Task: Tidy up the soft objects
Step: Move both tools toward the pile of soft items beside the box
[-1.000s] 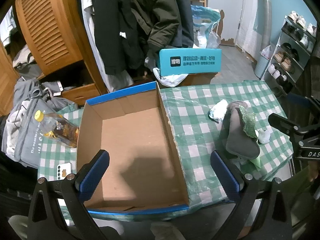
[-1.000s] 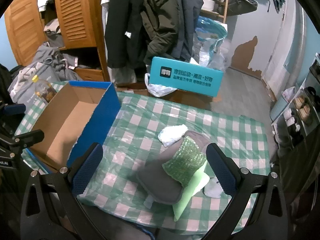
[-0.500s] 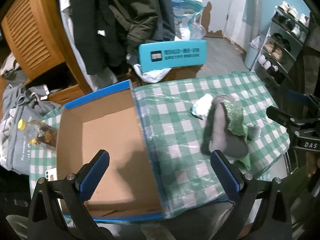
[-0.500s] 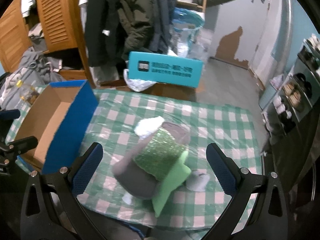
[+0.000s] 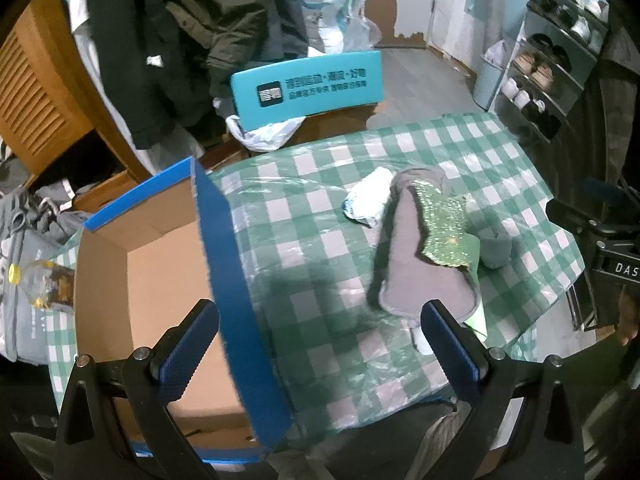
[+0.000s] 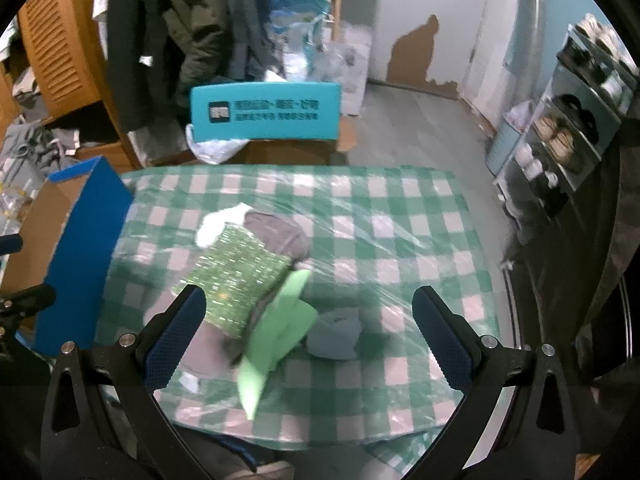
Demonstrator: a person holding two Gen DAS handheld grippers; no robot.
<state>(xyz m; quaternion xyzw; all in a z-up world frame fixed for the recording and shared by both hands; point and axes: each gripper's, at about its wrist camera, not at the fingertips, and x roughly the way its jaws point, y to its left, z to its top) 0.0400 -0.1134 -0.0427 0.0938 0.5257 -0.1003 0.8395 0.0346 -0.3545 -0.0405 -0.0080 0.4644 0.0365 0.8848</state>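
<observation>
Meanwhile, both grippers [image 5: 318,338] [image 6: 308,332] gape wide; cardboard box [image 5: 160,280] holds nothing visible.

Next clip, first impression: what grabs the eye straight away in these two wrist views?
The heap of soft things in the middle of the green checked tablecloth: a grey pad, a glittery green cloth on top, a light green piece and a white one. To its left stands an open cardboard box with blue outer walls, nothing visible inside. Both the left gripper and right gripper hang open over the table.
</observation>
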